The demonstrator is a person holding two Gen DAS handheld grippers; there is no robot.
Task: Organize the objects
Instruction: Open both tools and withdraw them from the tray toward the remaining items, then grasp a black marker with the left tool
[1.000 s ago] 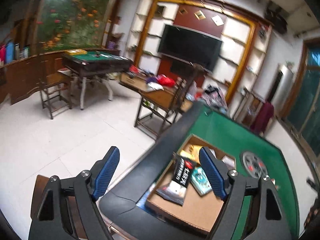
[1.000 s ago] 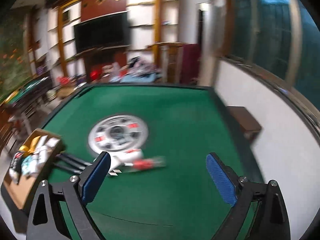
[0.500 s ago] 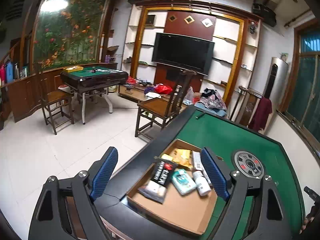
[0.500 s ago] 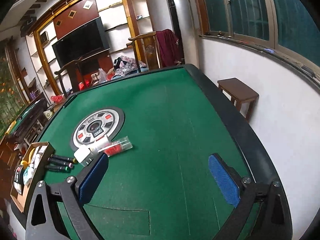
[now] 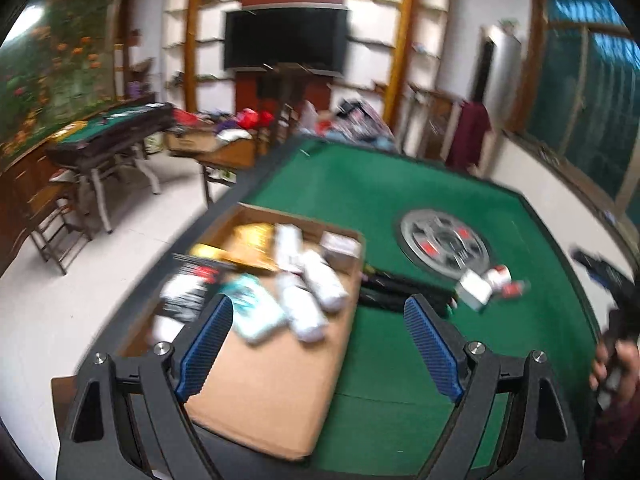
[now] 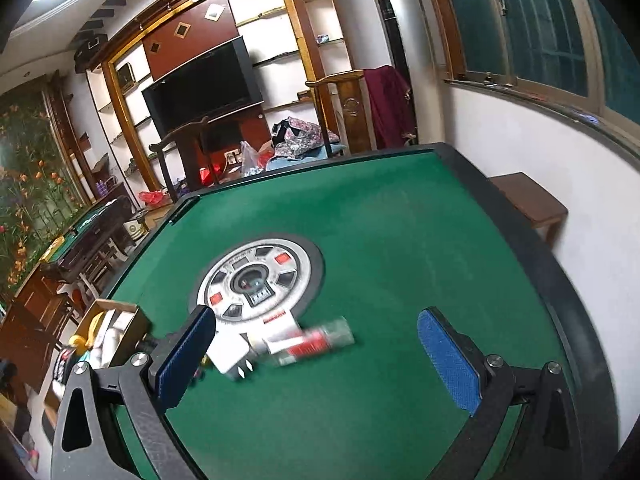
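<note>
Left wrist view: the left gripper hovers with fingers spread wide, empty, over a cardboard box of packets at the green table's left edge; the right gripper — also parted, grasping nothing — hangs above a white charger and red-labelled tube near the central dial.

- One cardboard box on the desk.
- Three white bottles in the box, possibly more; blur hides detail.
- One white plug adapter.
- One red-labelled clear tube.
- Two dark markers, roughly.
- One round centre dial.
- Two tools: left, right.
</note>
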